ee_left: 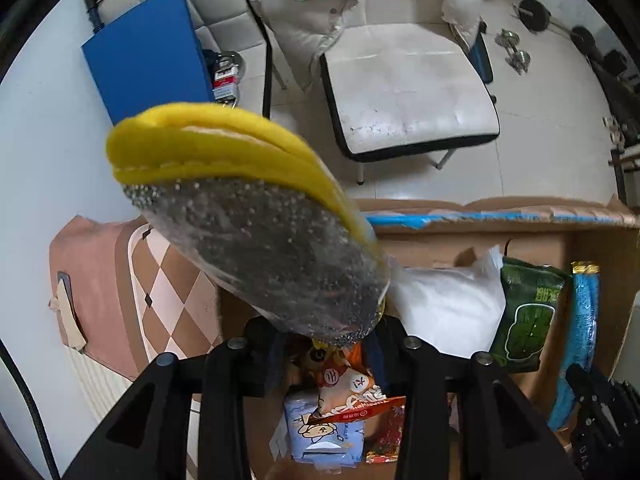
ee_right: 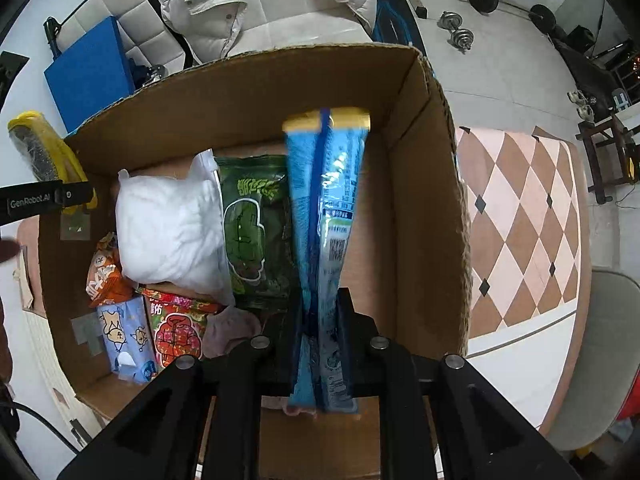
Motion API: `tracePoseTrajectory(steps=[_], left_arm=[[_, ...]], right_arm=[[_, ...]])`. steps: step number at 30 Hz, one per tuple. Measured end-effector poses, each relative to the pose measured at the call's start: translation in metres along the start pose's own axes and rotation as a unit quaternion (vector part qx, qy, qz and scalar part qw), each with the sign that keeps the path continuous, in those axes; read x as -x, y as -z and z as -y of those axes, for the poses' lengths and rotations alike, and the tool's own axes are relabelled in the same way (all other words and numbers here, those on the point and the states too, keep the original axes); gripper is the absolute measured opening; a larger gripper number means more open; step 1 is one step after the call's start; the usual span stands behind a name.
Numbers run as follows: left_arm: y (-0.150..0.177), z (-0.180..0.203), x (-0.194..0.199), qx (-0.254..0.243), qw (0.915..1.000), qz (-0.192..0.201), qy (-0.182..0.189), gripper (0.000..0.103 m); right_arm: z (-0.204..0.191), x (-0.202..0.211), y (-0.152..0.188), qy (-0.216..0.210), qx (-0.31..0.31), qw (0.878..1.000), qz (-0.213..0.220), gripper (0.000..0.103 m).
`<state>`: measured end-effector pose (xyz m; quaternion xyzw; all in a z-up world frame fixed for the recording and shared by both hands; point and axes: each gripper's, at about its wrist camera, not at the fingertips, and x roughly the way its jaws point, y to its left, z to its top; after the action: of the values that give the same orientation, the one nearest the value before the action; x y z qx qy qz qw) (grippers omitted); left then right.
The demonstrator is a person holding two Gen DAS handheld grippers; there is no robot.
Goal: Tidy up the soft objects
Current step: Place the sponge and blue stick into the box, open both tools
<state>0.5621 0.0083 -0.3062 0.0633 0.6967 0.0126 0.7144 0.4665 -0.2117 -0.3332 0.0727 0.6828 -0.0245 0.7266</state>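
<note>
My left gripper (ee_left: 326,342) is shut on a yellow and grey scrub sponge in clear wrap (ee_left: 256,216), held above the left edge of a cardboard box (ee_left: 500,216). The sponge also shows in the right wrist view (ee_right: 40,152). My right gripper (ee_right: 320,320) is shut on a long blue snack packet (ee_right: 324,220), held upright inside the box (ee_right: 424,200) near its right wall. In the box lie a white soft bag (ee_right: 172,228), a green packet (ee_right: 252,232), an orange packet (ee_right: 104,272), a red packet (ee_right: 176,328) and a blue tissue pack (ee_right: 124,340).
The box stands on a pink and brown checked cloth (ee_right: 520,220). A white chair with a padded jacket (ee_left: 408,80) and a blue board (ee_left: 148,52) stand behind. Dumbbells (ee_right: 456,28) lie on the floor far right.
</note>
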Motion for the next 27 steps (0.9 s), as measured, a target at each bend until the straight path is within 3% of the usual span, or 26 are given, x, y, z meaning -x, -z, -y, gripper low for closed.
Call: tracePoseTrajectory(steps=[4, 6, 7, 13, 15, 16, 24, 27], left_arm=[[0.002, -0.004, 0.008, 0.01, 0.9997, 0.009, 0.019, 0.068], [0.003, -0.003, 0.01, 0.003, 0.9998, 0.014, 0.014, 0.072], [0.004, -0.002, 0.011, 0.001, 0.9998, 0.014, 0.014, 0.078], [0.011, 0.001, 0.02, -0.002, 0.9992, 0.017, 0.036, 0.081], [0.014, 0.002, 0.024, -0.001, 0.9988, 0.02, 0.045, 0.088], [0.017, 0.002, 0.026, 0.001, 0.9984, 0.022, 0.051, 0.098], [0.05, 0.008, 0.044, 0.003, 0.9962, 0.04, 0.077, 0.099], [0.063, 0.008, 0.049, 0.003, 0.9959, 0.052, 0.073, 0.101]], right_arm=[[0.001, 0.004, -0.001, 0.007, 0.001, 1.0, 0.002, 0.03], [0.0, 0.009, -0.001, 0.012, 0.006, 1.0, 0.007, 0.037], [0.0, 0.011, -0.001, 0.013, 0.008, 1.0, 0.01, 0.041], [-0.004, 0.027, 0.002, -0.003, 0.02, 1.0, 0.012, 0.07], [-0.006, 0.031, 0.005, -0.005, 0.026, 1.0, 0.013, 0.08], [-0.007, 0.033, 0.007, -0.005, 0.029, 0.999, 0.014, 0.085], [-0.005, 0.041, 0.025, -0.017, 0.029, 0.999, 0.022, 0.103], [-0.002, 0.044, 0.03, -0.006, 0.026, 0.999, 0.03, 0.103]])
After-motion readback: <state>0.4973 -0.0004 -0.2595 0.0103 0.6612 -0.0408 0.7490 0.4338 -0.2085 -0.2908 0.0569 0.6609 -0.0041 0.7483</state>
